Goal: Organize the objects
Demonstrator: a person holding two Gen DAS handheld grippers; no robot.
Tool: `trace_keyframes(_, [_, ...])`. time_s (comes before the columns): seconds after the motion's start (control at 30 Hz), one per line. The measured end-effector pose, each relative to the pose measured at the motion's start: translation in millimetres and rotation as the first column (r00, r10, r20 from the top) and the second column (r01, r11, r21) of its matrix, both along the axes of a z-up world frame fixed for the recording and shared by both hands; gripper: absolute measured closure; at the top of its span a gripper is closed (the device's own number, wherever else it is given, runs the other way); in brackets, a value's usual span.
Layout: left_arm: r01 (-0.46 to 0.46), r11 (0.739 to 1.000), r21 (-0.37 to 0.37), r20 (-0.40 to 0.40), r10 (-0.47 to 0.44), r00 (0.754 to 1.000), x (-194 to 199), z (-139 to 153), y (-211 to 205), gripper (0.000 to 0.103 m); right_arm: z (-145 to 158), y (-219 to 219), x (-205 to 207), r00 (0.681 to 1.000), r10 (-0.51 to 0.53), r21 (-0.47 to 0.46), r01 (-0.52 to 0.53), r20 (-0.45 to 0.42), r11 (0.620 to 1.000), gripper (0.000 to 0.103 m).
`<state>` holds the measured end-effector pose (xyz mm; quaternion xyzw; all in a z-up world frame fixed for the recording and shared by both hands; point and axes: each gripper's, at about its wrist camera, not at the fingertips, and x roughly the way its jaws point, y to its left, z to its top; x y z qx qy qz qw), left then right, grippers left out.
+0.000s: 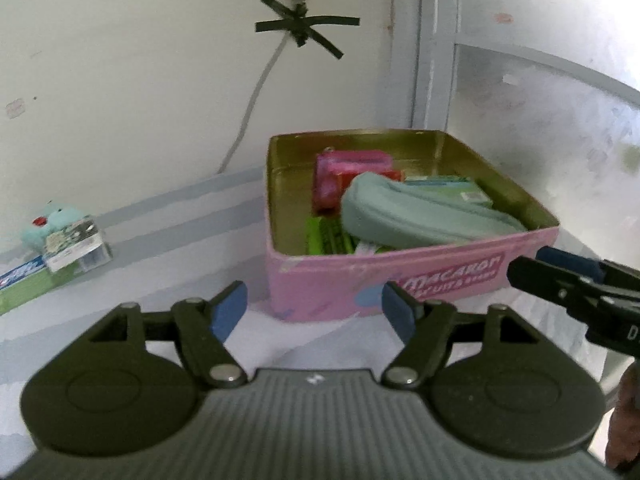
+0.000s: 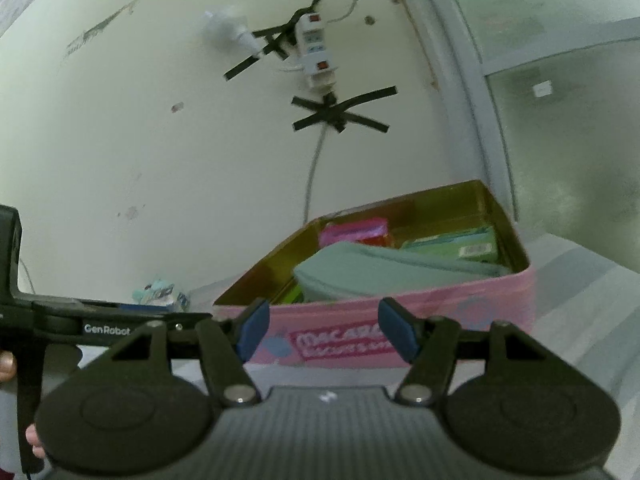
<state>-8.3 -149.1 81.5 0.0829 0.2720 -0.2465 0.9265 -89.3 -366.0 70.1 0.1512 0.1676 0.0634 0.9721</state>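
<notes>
- Pink rectangular tin box (image 1: 420, 276) with gold inner walls, lid off, standing on pale striped worktop (image 1: 160, 280) close to white wall.
- Inside box: grey-green soft zip pouch (image 1: 416, 216) lying on top, across the middle; pink packet (image 1: 344, 172) behind it toward back wall; green-and-white carton (image 1: 448, 190) at back right; bright green flat packet (image 1: 326, 236) partly under pouch at front left.
- Left claw (image 1: 316, 314) low before front wall of box, blue pads (image 1: 228, 312) apart at medium gap, nothing between them, no contact with box.
- Right claw (image 2: 322, 330) likewise before box front, blue pads (image 2: 252, 330) apart at medium gap, empty; printed "MACARON" label visible between pads.
- In left wrist view, tip of right claw entering from right edge, near front right corner of box; touching or not: cannot tell.
- Well apart to left, by wall: toothpaste carton (image 1: 24, 280) with clear small box (image 1: 78, 250) on it, and mint-coloured plush toy (image 1: 52, 222) behind.
- White power strip (image 2: 316, 52) taped to wall with black tape crosses; grey cable dropping behind box.
</notes>
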Motion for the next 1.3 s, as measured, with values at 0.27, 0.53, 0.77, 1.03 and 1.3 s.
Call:
trace_keyframes(0.27, [-0.075, 0.997, 0.026, -0.018, 0.076, 0.997, 2, -20, 34, 0.027, -15, 35, 9, 0.995, 0.066, -0.015, -0.068, -0.074, 0.998, 0.040])
trace_keyframes(0.53, [-0.193, 0.977, 0.095, -0.054, 0.199, 0.979, 21, -52, 75, 0.027, -38, 71, 26, 0.974, 0.125, -0.054, -0.137, -0.189, 0.989, 0.040])
trace_keyframes(0.77, [-0.250, 0.965, 0.080, -0.015, 0.252, 0.968, 25, -61, 96, 0.012, -53, 90, 36, 0.963, 0.125, -0.128, -0.159, -0.237, 0.979, 0.033])
trace_keyframes(1.03, [-0.252, 0.966, 0.064, -0.004, 0.253, 0.968, 21, -62, 102, 0.012, -55, 116, 36, 0.959, 0.146, -0.254, -0.208, -0.242, 0.945, 0.029])
trace_keyframes(1.3, [-0.266, 0.963, 0.049, -0.011, 0.267, 0.964, 19, -64, 112, 0.012, -56, 133, 34, 0.954, 0.185, -0.306, -0.254, -0.237, 0.918, 0.029])
